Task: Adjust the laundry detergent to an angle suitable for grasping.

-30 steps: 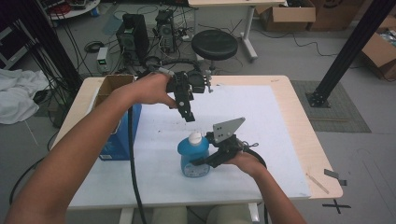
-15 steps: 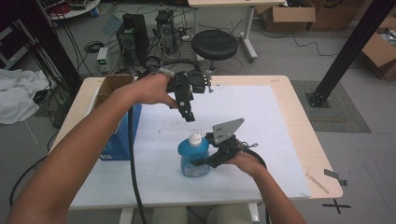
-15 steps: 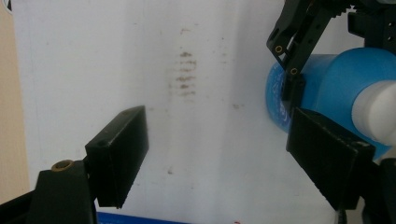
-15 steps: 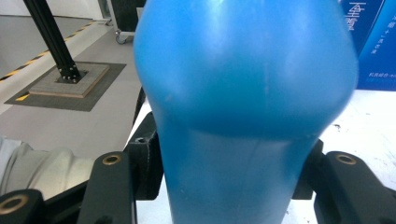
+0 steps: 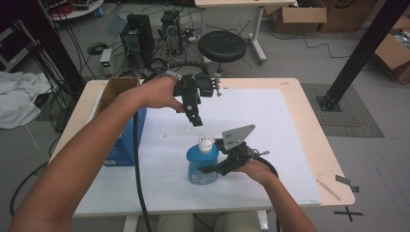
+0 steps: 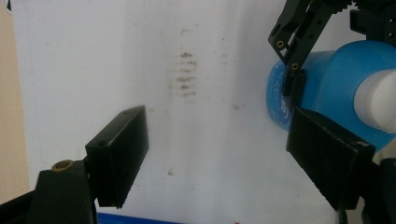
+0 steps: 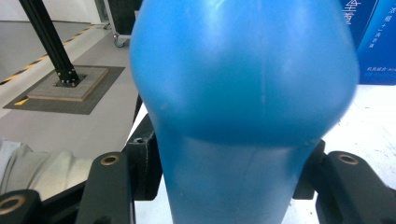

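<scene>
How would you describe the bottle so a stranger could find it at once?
On the white table, look near the front edge. The bottle stands upright there, gripped by the right tongs: blue and rounded, with a white cap, unlike the square blue box.

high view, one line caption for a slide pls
Right gripper clamps a blue bottle; open left gripper hovers above it.

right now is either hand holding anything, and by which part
The right tongs are clamped on the blue bottle, across its body below the shoulder, as it stands on the table. The left tongs hang open above its white cap, holding nothing.
</scene>
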Action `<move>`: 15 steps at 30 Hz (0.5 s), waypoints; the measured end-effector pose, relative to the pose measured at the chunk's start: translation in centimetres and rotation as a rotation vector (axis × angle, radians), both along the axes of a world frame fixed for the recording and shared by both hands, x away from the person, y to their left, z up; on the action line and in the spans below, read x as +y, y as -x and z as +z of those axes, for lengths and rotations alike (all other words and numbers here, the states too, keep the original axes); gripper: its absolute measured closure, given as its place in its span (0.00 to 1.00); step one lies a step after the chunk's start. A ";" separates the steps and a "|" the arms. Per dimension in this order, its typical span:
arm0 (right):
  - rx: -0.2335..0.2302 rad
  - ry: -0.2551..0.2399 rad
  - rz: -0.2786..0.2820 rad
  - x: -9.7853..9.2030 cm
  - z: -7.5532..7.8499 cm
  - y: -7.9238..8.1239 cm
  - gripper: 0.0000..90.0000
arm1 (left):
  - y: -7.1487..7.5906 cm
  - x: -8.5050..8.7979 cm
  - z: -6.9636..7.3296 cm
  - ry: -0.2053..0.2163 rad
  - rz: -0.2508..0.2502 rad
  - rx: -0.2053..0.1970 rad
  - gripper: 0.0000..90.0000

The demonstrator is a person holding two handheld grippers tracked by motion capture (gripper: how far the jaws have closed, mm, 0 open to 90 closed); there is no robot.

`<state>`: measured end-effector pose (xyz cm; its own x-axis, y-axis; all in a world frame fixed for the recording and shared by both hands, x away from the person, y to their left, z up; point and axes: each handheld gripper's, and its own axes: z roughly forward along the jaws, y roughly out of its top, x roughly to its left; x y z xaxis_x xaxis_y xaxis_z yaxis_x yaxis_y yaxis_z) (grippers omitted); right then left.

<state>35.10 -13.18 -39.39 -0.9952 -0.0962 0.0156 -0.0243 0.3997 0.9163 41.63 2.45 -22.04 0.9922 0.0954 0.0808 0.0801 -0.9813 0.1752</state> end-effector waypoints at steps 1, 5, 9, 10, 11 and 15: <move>0.000 0.000 0.000 0.0 0.0 0.0 0.47 | 0.0 0.0 0.0 0.000 -0.002 -0.001 0.24; -0.001 0.001 -0.003 -0.1 0.0 0.1 0.46 | 0.0 -0.1 0.0 -0.001 -0.004 -0.002 0.24; 0.017 0.002 -0.006 0.0 -0.1 0.1 0.46 | 0.1 -0.1 -0.1 -0.002 -0.004 -0.003 0.24; 0.016 0.002 -0.008 0.0 -0.1 0.1 0.46 | 0.1 -0.1 -0.1 -0.004 -0.005 -0.003 0.24; 0.019 0.000 -0.008 0.0 -0.1 0.1 0.46 | 0.1 -0.1 -0.1 -0.005 -0.006 -0.002 0.24; 0.020 0.003 -0.011 0.0 -0.1 0.1 0.44 | 0.1 -0.2 -0.1 0.001 -0.005 -0.004 0.24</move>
